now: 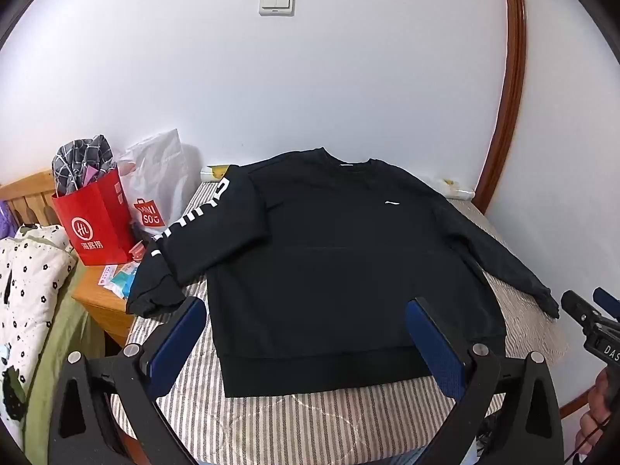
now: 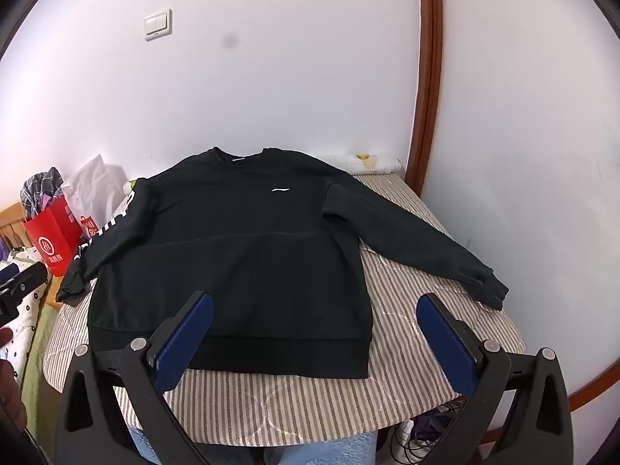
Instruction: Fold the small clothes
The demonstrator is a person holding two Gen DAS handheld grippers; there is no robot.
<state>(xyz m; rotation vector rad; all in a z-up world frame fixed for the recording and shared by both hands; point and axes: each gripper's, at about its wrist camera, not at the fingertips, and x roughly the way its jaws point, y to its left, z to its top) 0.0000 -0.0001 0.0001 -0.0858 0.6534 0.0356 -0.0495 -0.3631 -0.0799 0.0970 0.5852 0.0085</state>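
A white wall with a light switch point(image 1: 276, 2) and a curved brown wooden trim point(image 1: 510, 77) backs a table covered in a striped cloth point(image 2: 407, 310). On that cloth a black sweatshirt point(image 1: 329, 255) lies flat, front up, collar toward the far edge and hem toward the near edge. Its white chest logo point(image 2: 281, 190) faces up. The sleeve with white lettering point(image 1: 201, 224) runs past the table's left edge, its cuff hanging over; the plain sleeve point(image 2: 418, 244) stretches toward the right edge, cuff resting on the cloth.

The left gripper point(image 1: 306, 333) hovers above the hem with its blue pads spread wide, holding nothing. The right gripper point(image 2: 316, 329) hangs over the hem's right corner, jaws likewise apart and empty.

Off the left edge stand a red paper bag point(image 1: 97, 224) stuffed with checked fabric and a white plastic bag point(image 1: 155, 186) just beside it, on a wooden cabinet point(image 1: 100, 302). A spotted quilt point(image 1: 27, 271) lies further left.
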